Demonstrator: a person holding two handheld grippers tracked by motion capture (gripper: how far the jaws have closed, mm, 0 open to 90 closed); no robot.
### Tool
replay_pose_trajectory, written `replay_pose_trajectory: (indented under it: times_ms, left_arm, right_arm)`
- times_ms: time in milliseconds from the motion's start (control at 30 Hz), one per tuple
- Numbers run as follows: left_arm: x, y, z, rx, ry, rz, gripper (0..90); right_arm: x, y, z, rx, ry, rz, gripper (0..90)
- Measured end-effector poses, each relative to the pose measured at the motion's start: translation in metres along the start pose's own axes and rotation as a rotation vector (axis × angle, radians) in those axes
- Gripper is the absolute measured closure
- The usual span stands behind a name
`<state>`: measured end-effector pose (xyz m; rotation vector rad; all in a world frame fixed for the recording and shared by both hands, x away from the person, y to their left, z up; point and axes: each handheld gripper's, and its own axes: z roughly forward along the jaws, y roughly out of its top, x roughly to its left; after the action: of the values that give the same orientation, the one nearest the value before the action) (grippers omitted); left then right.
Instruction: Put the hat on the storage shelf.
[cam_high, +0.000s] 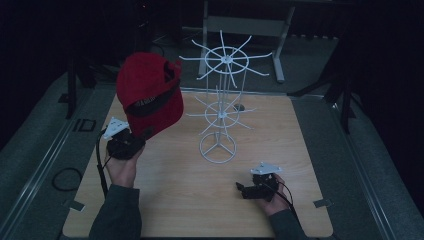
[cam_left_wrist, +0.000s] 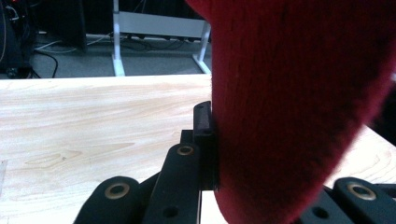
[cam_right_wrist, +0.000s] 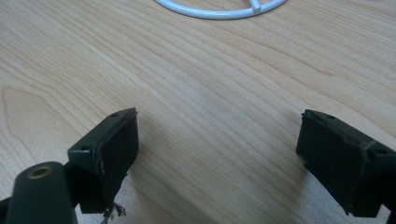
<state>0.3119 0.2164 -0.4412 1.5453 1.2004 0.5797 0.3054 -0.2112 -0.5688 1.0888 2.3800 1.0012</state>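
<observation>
1. The white wire rack (cam_high: 223, 107) stood upright near the middle of the wooden table (cam_high: 170, 200), and every place below is given from it. It had two tiers of spokes radiating from a central pole, the upper tier wider and farther back in the high view, with a ring base at the foot.

2. The red cap (cam_high: 150, 92) hung in the air to the left of the rack, at about the height of the two spoke tiers and clear of the table. Its opening and dark inner band faced toward the person, its crown away.

3. The left gripper (cam_high: 131, 137) sat below the cap, left of the rack's base, clamped on the cap's lower edge; in the left gripper view the red fabric (cam_left_wrist: 299, 112) was pressed against the black pad (cam_left_wrist: 204, 140).

4. The right gripper (cam_high: 243, 190) rested low on the near-right side of the rack's base, jaws spread wide with nothing between them; the base ring (cam_right_wrist: 219, 9) lay just ahead of it.

5. The deciding relation, as I judged it: the nearest spoke tips pointed leftward at the cap, so the cap would have to travel rightward toward the rack, opening leading, to catch a spoke. The left hand (cam_high: 122, 167) was the one carrying it; the right was nearer the base and better placed to steady it.
</observation>
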Motion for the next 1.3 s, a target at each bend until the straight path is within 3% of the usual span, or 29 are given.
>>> replay_pose_trajectory:
  times_ms: [167, 633, 1300]
  left_arm:
    - [-0.002, 0.003, 0.000, -0.004, -0.028, -0.008, 85.6]
    - [-0.011, 0.017, -0.002, -0.036, -0.052, 0.002, 85.6]
    - [-0.017, 0.033, -0.008, -0.069, -0.059, 0.030, 85.6]
  right_arm:
    - [0.000, 0.000, 0.000, 0.000, 0.000, 0.001, 12.8]
    - [0.000, 0.000, 0.000, 0.001, 0.001, 0.001, 12.8]
    - [0.000, 0.000, 0.000, 0.000, 0.000, 0.002, 12.8]
